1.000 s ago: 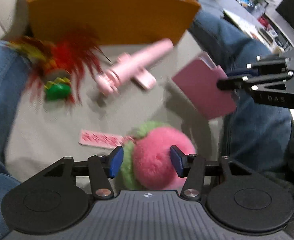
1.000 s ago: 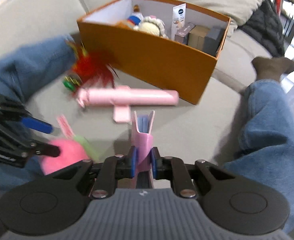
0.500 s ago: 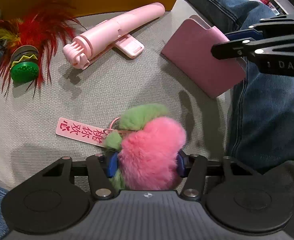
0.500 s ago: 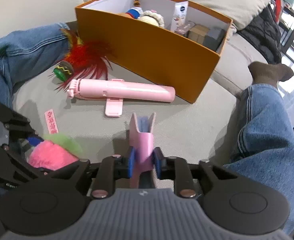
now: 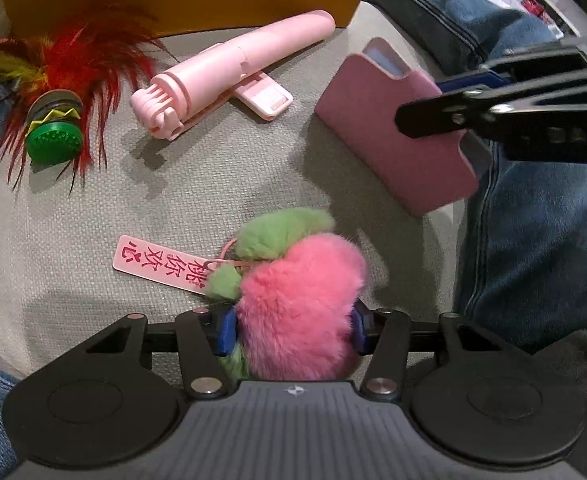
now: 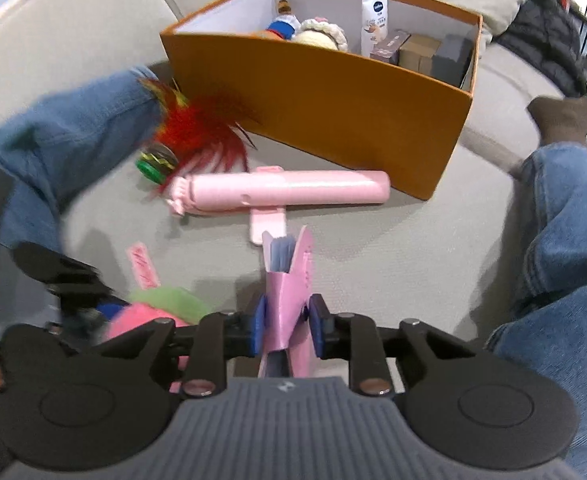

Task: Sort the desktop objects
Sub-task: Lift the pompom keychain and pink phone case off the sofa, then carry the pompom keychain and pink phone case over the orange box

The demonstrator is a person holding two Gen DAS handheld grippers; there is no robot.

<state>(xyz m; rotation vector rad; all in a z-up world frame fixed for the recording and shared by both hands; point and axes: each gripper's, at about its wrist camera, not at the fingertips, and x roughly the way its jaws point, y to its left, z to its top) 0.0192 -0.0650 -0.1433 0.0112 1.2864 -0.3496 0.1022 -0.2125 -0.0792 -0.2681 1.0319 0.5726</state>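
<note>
left: my left gripper (image 5: 291, 330) straddled the fluffy pink-and-green plush peach charm (image 5: 297, 304) on the grey cushion (image 5: 73, 248), blue pads touching its fur, closing in to lift it | right: my right gripper (image 6: 287, 326) clamped the pink slim card pouch (image 6: 289, 296), jaws just closing, raised for the orange cardboard box (image 6: 317, 96) beyond

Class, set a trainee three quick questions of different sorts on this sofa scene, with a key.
1. True or false: the orange box is empty.
2. Which item sits between the left tongs? A) feather toy B) pink plush C) pink stick
3. Fill in: the right tongs are around a pink ____.

Key: 1 false; 2 B; 3 card case.
</note>
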